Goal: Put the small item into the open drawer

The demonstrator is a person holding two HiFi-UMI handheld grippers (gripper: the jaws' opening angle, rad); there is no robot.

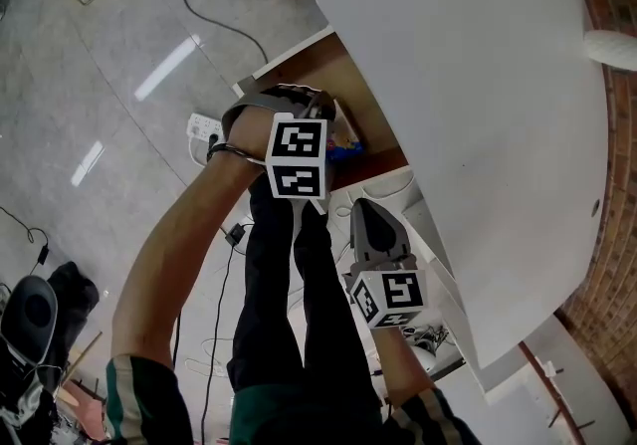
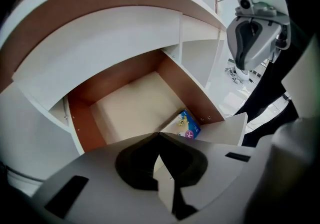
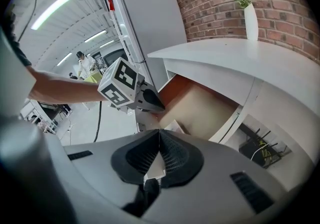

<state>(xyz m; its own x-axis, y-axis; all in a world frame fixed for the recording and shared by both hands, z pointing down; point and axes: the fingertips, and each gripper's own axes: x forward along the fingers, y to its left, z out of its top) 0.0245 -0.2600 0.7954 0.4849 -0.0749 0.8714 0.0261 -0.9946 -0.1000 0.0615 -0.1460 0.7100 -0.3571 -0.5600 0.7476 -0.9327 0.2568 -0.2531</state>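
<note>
Left gripper (image 2: 160,134), jaws shut and empty, hangs over the open drawer (image 2: 182,85), where the small blue packet (image 2: 188,124) lies, lower centre-right. Right gripper (image 3: 159,132) is likewise shut, empty. Placing looks done; pulling clear seems next.

Left gripper (image 2: 160,135), right gripper (image 3: 160,132): grey moulded shells, black pads (image 3: 175,155). Behind each, a white cube (image 1: 297,156) with black square markers. Sleeves (image 1: 139,398) green, striped. Trousers (image 1: 289,304) black.

Bright, even indoor light: ceiling strips (image 3: 56,8) at upper left glare as streaks on the glossy floor (image 1: 119,25), while both gripper views bow strongly and darken at their corners, near foreground soft.
</note>
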